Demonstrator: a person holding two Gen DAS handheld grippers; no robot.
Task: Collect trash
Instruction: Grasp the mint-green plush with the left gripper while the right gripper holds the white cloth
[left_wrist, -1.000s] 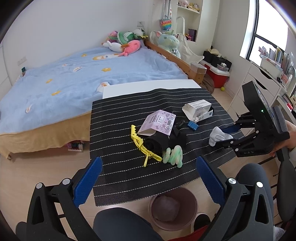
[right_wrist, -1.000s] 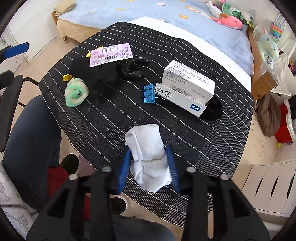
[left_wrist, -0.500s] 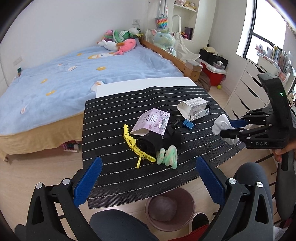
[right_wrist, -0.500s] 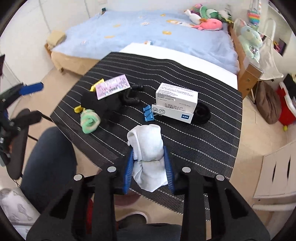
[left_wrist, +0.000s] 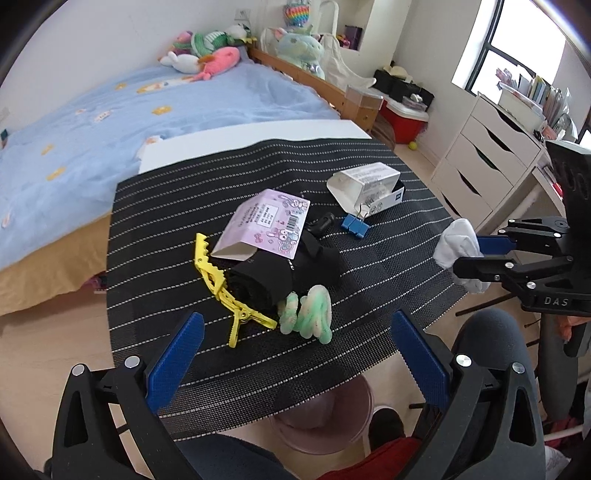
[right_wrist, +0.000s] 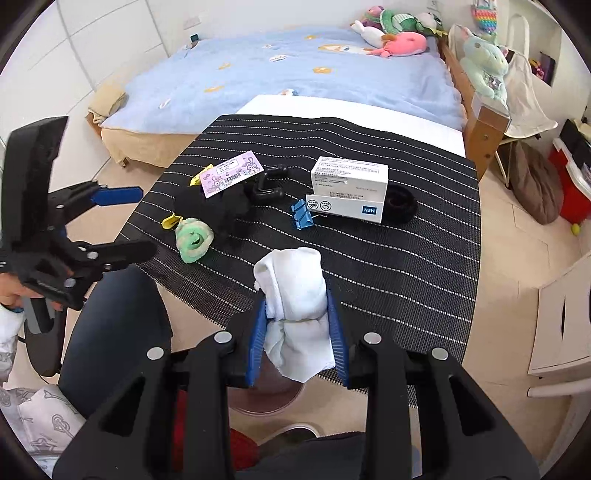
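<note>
My right gripper (right_wrist: 298, 328) is clamped on a white wad of cloth (right_wrist: 295, 295), soft and crumpled like a rolled sock or tissue. The two blue ribbed pads press on its sides, and its long axis runs along my fingers, with the upper end standing out past the tips and the lower end hanging between them. I hold it clear of the counter (right_wrist: 424, 258), just at the near edge.

The relation that matters for the next move is the bin (right_wrist: 266, 391): it is straight below my right gripper, on the floor under the counter edge. It looks like a round, dull pink plastic pail, and I see only a part of its rim behind the wad. I judge that I need to come a little toward myself and down, then release.

My left gripper (left_wrist: 295, 354) has its jaws wide apart with nothing between them. It points down at the near part of the counter, and the bin (left_wrist: 321, 421) is below it too, a little to its right.

Farther out on the black striped mat lie a green and white fuzzy roll (left_wrist: 308, 314), a yellow plastic clip (left_wrist: 221, 284), a black rolled cloth (left_wrist: 273, 273), a pink paper packet (left_wrist: 266, 225), a blue binder clip (left_wrist: 354, 225) and a white cardboard box (left_wrist: 365, 184). The left gripper is nearer to the fuzzy roll.
</note>
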